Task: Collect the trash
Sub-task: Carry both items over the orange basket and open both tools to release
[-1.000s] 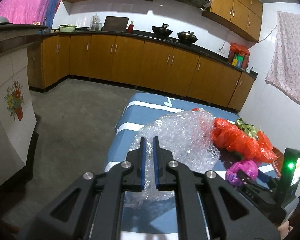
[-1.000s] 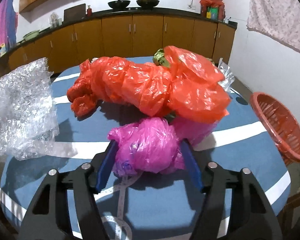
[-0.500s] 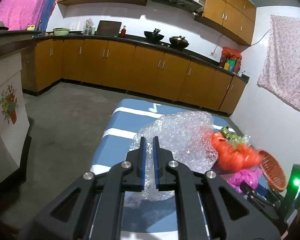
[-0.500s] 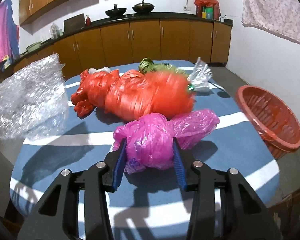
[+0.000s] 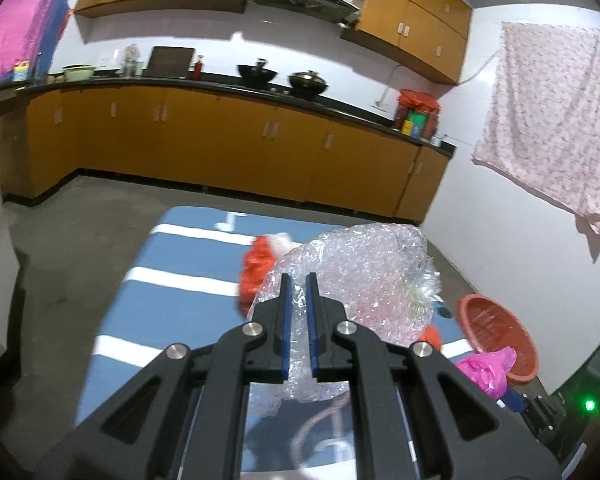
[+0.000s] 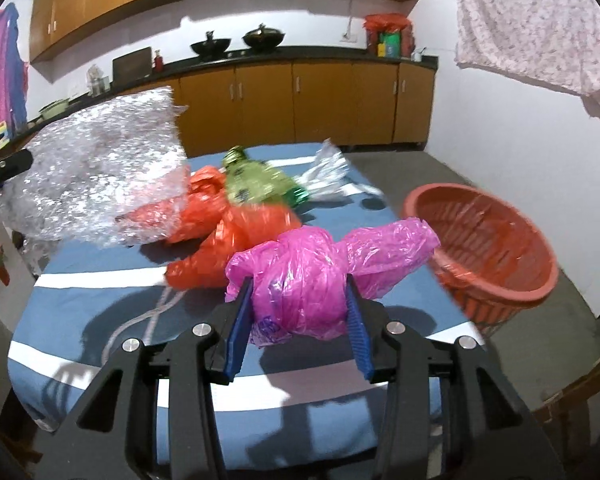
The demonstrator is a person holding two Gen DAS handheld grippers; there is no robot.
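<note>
My left gripper (image 5: pixel 297 280) is shut on a sheet of clear bubble wrap (image 5: pixel 364 280) and holds it above the blue striped table (image 5: pixel 172 304); the wrap also shows in the right wrist view (image 6: pixel 96 176). My right gripper (image 6: pixel 300 288) is shut on a knotted pink plastic bag (image 6: pixel 312 276), lifted above the table (image 6: pixel 100 304); the bag also shows at the right of the left wrist view (image 5: pixel 484 368). An orange-red plastic bag (image 6: pixel 220 224), a green wrapper (image 6: pixel 256 184) and clear plastic (image 6: pixel 328 172) lie on the table. A red-brown basket (image 6: pixel 488 240) stands beside the table's right edge.
Wooden kitchen cabinets (image 5: pixel 220 148) with a black counter run along the far wall, with pots on it. A floral cloth (image 5: pixel 552 128) hangs on the right wall. Bare concrete floor (image 5: pixel 72 224) lies left of the table. A wooden piece (image 6: pixel 580 396) shows at lower right.
Both grippers have swung to the right with their loads. The bubble wrap now hangs over the orange bag, and the basket has come closer to the pink bag in the right wrist view.
</note>
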